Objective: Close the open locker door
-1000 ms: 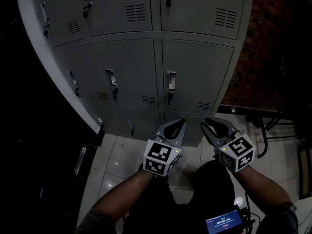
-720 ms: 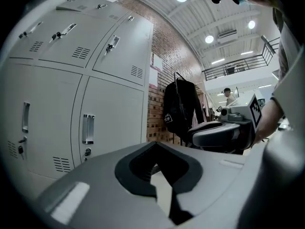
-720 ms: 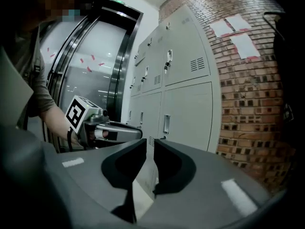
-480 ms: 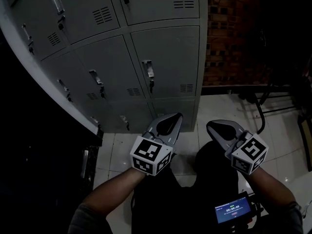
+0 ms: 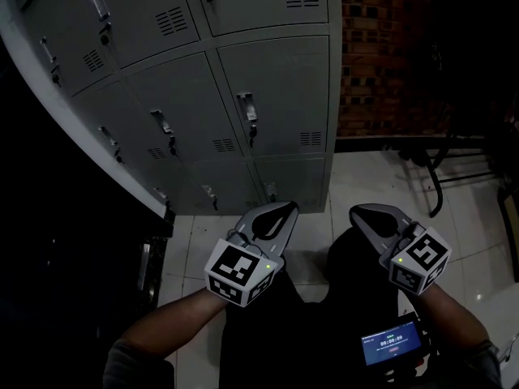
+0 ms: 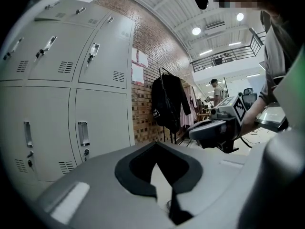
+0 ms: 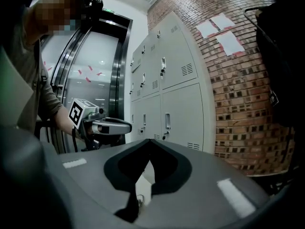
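A bank of grey lockers point(image 5: 243, 79) fills the upper left of the head view. Every door that shows there lies flush, each with a handle point(image 5: 245, 106) and a vent. My left gripper point(image 5: 285, 207) and right gripper point(image 5: 357, 212) hang side by side over the tiled floor, a short way in front of the bottom row and touching nothing. Both are shut with nothing between the jaws. The left gripper view has its tips point(image 6: 155, 144) meeting, with the lockers point(image 6: 95, 128) to the left. In the right gripper view the tips point(image 7: 150, 142) meet too, lockers point(image 7: 181, 104) ahead.
A brick wall point(image 5: 381, 47) adjoins the lockers on the right. Dark metal chair legs point(image 5: 438, 185) stand on the white tiles at right. A small lit screen point(image 5: 393, 348) sits at my waist. A dark coat point(image 6: 167, 104) hangs on a rack; a person point(image 6: 215, 87) stands far off.
The head view has swung right, so the lockers slid left and the brick wall came in. Both grippers sit lower and further from the lockers. The right jaws have closed.
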